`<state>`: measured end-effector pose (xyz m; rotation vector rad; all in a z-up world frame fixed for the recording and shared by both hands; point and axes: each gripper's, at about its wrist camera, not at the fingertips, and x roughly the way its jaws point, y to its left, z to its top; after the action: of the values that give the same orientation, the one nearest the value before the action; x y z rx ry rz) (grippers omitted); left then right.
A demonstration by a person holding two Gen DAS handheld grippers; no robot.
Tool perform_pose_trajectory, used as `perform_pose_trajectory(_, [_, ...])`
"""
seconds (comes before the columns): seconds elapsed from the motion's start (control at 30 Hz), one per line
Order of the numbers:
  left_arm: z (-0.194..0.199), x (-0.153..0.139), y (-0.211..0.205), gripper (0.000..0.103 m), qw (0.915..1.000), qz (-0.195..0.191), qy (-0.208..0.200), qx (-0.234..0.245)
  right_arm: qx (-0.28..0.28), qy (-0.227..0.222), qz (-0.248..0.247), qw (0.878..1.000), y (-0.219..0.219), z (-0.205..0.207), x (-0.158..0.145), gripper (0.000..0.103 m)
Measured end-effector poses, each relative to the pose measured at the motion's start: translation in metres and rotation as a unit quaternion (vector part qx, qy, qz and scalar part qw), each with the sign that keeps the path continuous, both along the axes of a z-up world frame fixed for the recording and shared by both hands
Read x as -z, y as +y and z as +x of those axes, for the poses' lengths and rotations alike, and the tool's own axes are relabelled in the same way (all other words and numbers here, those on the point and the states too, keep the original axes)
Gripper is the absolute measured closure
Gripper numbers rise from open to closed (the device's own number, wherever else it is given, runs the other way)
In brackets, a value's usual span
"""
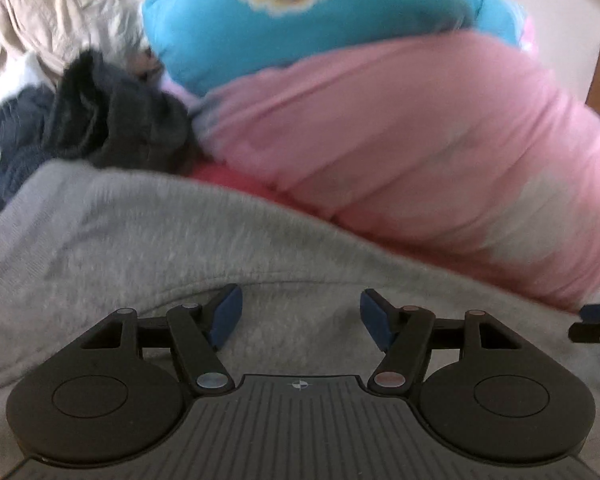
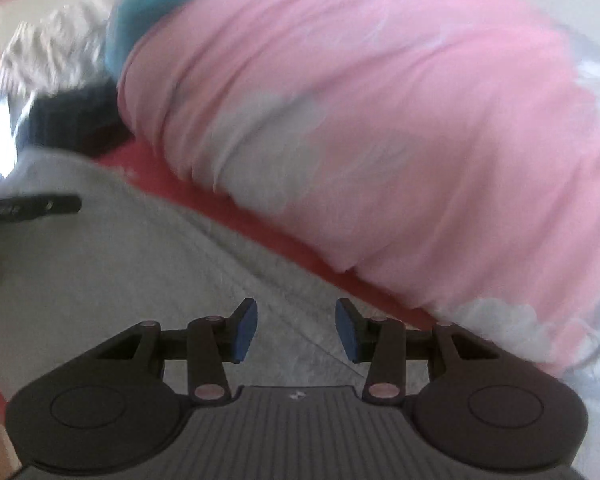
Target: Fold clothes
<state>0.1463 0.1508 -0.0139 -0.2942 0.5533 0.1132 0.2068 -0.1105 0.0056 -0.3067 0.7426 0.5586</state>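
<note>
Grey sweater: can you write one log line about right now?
left gripper: open, empty | right gripper: open, empty | grey sweater: under both | pink cloth: behind

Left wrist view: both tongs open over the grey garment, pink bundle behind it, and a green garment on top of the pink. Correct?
One error: the garment on top of the pink bundle is blue, not green, as the left wrist view shows. The rest holds: left tongs and right tongs are open over the grey garment.

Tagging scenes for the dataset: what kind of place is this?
Probably a home laundry spot: a heap of unfolded clothes, grey sweatshirt in front, pink garment and blue printed top behind. Little else shows.
</note>
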Motion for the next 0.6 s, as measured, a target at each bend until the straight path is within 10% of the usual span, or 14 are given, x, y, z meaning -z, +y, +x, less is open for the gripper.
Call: perform_pose_trajectory(0.6, [-0.002,0.010,0.000,0.035,0.9996,0.009,-0.026,0.010,0.081,0.075,-0.043,0.993,-0.060,0.004,0.026,0.057])
